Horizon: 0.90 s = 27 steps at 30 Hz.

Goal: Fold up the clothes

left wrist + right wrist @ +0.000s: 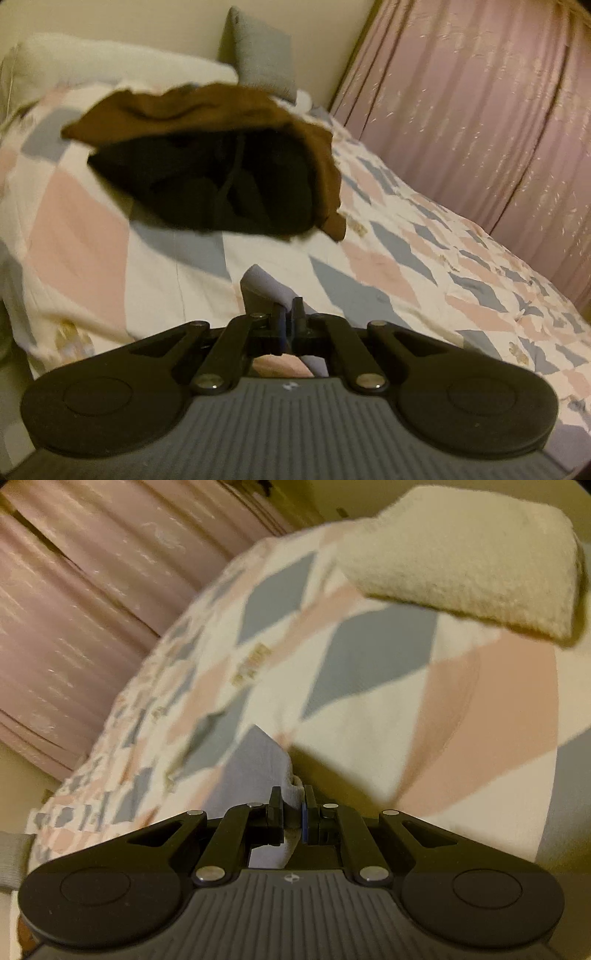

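Note:
A pale lavender-grey garment (264,286) pokes up between the fingers of my left gripper (287,308), which is shut on a corner of it above the bed. My right gripper (293,801) is shut on another edge of the same pale garment (255,771), whose cloth hangs down behind the fingers. Most of the garment is hidden under both grippers. Further up the bed lies a heap of brown cloth (207,110) on top of black cloth (207,184), untouched.
The bed carries a quilt (388,236) with pink, grey and white diamonds. A cream folded blanket (469,557) lies near the head, a grey cushion (258,62) leans on the wall, and pink curtains (480,110) hang along the far side.

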Available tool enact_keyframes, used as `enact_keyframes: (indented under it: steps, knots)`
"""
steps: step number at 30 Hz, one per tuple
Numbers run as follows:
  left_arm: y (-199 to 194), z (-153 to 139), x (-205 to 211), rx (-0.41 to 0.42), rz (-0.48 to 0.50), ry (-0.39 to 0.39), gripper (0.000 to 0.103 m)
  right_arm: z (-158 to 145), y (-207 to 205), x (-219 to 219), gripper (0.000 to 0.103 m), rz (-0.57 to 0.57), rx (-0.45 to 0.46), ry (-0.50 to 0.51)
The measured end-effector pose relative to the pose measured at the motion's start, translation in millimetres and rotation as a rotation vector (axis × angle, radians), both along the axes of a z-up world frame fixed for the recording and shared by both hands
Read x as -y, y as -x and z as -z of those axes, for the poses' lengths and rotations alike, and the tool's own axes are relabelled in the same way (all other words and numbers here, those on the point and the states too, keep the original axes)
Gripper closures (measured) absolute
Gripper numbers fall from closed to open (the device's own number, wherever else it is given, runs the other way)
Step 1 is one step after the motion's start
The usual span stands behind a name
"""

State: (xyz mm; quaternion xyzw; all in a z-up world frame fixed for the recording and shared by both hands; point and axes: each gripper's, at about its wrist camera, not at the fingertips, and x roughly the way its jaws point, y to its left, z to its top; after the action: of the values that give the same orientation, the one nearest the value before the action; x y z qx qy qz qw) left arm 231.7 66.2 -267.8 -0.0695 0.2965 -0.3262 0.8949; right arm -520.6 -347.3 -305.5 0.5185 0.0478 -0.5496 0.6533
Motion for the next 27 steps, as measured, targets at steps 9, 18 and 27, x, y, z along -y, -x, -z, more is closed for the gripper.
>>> enact_keyframes:
  steps: [9, 18, 27]
  knots:
    - [2.3, 7.8, -24.2, -0.006, -0.032, -0.051, 0.103, 26.3, 19.6, -13.0, 0.095, 0.027, 0.097, -0.102]
    - [21.8, 49.3, -19.9, -0.029, 0.002, -0.192, 0.103, 35.9, 6.7, -20.3, 0.083, 0.026, -0.033, -0.105]
    - [16.8, 50.4, -30.0, -0.049, 0.009, -0.184, 0.096, -28.9, -77.7, -74.6, 0.056, -0.165, -0.533, 0.273]
